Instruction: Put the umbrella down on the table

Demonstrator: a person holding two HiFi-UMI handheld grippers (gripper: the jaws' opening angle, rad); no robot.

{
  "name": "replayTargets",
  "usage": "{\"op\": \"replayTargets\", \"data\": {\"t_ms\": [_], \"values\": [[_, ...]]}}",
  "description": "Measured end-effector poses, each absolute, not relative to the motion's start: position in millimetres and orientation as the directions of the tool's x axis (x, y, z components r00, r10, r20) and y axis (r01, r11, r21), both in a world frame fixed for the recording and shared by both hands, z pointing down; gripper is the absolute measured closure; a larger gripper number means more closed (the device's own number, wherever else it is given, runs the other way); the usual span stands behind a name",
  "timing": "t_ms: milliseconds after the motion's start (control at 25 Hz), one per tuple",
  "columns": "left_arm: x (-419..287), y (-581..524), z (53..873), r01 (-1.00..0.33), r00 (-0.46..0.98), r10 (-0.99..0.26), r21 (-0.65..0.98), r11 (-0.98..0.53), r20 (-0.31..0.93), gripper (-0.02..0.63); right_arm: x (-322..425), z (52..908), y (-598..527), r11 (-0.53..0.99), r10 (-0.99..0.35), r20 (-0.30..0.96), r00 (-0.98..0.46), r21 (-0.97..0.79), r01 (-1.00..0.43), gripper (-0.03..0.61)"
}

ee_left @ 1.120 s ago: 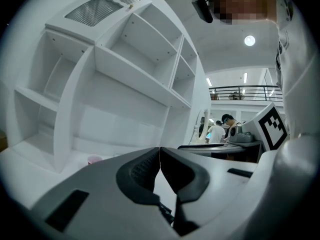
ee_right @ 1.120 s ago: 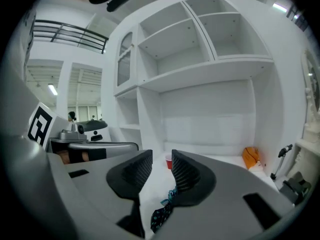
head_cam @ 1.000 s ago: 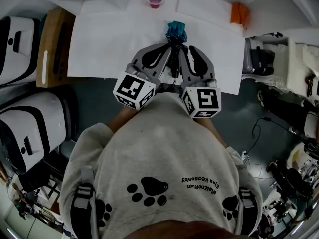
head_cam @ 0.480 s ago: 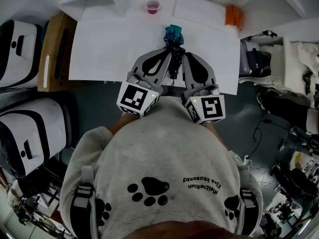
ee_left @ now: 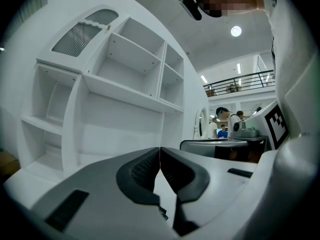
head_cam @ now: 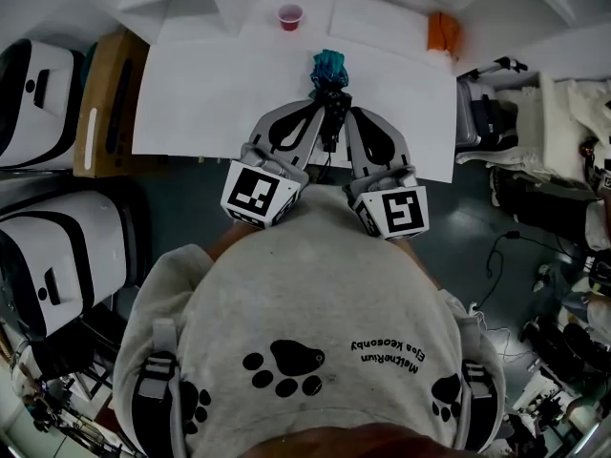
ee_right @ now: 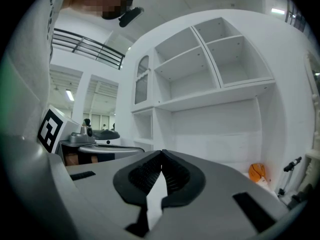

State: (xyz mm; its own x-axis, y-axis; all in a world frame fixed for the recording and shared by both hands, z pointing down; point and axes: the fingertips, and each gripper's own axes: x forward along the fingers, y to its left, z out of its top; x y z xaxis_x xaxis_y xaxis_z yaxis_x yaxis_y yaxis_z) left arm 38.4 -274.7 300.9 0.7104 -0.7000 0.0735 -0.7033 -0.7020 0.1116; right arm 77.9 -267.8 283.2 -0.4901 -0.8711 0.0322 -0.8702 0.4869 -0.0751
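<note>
The folded teal umbrella (head_cam: 330, 64) lies on the white table (head_cam: 191, 93), its black handle end (head_cam: 330, 127) pointing toward the person. My left gripper (head_cam: 319, 113) and right gripper (head_cam: 346, 113) hover side by side over that black end, tips converging. In the left gripper view the left gripper (ee_left: 159, 152) has its pads meeting with nothing between them. The right gripper (ee_right: 161, 157) is likewise shut and empty. Neither gripper view shows the umbrella; both look level at a white shelf unit (ee_left: 125, 74).
A pink cup (head_cam: 289, 16) stands at the table's far edge and an orange object (head_cam: 439, 31) at its far right corner. A wooden box (head_cam: 105, 93) and white machines (head_cam: 57, 246) are at the left. Cluttered gear and cables fill the right (head_cam: 535, 141).
Both grippers have drawn back a little toward the person's body. The umbrella stays in place on the table.
</note>
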Motion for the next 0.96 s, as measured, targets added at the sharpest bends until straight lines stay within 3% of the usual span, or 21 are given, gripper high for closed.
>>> {"op": "replayTargets", "data": {"t_ms": [960], "values": [[58.5,-281.1,311.8,-0.705,0.708,-0.699,0.129,-0.697,0.095,0.595,99.3,299.4,-279.1,0.500,-0.859,0.071,-0.506,-0.093,-0.861,0.547]]}}
